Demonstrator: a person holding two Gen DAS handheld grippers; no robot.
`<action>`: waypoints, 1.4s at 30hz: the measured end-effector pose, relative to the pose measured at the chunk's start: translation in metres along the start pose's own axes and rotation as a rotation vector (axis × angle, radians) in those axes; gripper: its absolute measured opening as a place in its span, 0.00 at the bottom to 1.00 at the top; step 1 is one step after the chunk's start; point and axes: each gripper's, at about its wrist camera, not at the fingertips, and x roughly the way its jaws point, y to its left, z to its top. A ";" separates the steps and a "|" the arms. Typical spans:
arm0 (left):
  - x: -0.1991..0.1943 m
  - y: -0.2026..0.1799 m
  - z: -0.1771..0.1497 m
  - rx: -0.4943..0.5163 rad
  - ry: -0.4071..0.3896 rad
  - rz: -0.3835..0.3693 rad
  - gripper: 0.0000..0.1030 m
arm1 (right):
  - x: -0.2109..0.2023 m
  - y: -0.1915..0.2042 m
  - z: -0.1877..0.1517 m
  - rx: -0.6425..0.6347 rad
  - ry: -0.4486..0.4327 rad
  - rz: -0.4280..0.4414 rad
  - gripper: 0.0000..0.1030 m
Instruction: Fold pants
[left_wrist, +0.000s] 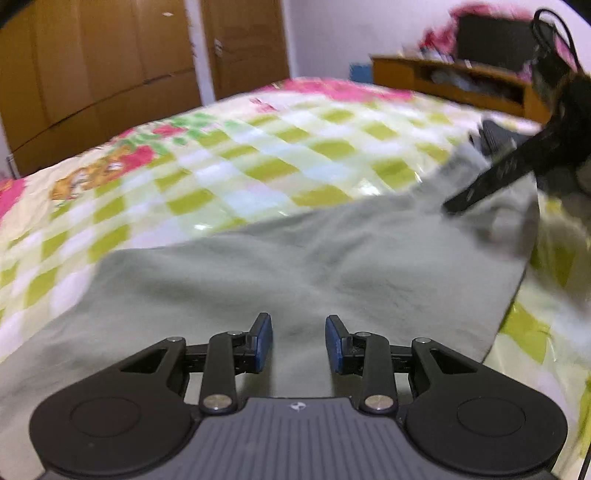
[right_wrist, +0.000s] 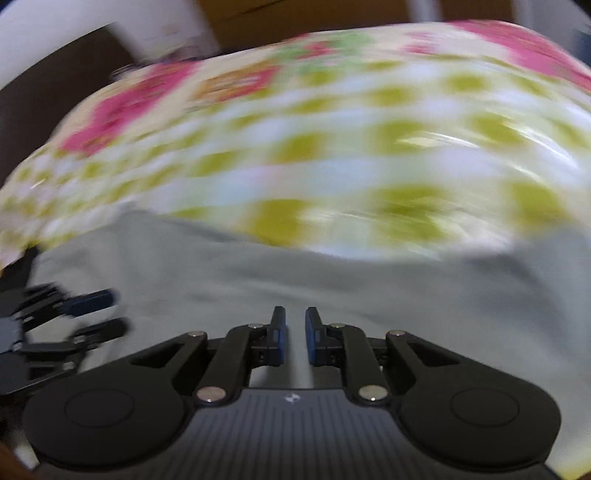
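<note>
The grey pants (left_wrist: 295, 266) lie spread on the bed (left_wrist: 207, 162), on its checked cover, near both tools. The left tool (left_wrist: 299, 343) hovers over the cloth with its jaws apart and nothing between them. The right tool (right_wrist: 295, 338) has its jaws set to a narrow gap, and I cannot tell whether any cloth is pinched there. The likeliest fault is a grab that catches the slick cover along with the pants, or only the top layer, so the fold drags crooked. Both views are smeared, so hasty aim could miss the hem. The pants' right edge sits close to the bed's edge; the far side offers wide open cover for folding.
</note>
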 end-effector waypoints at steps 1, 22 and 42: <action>0.003 -0.006 0.002 0.015 0.010 0.007 0.44 | -0.006 -0.016 -0.003 0.035 -0.015 -0.048 0.15; 0.019 -0.056 0.033 0.146 0.110 0.040 0.44 | -0.096 -0.124 -0.066 0.467 -0.239 -0.070 0.36; 0.024 -0.068 0.040 0.114 0.117 0.026 0.44 | -0.057 -0.160 -0.036 0.749 -0.358 0.188 0.06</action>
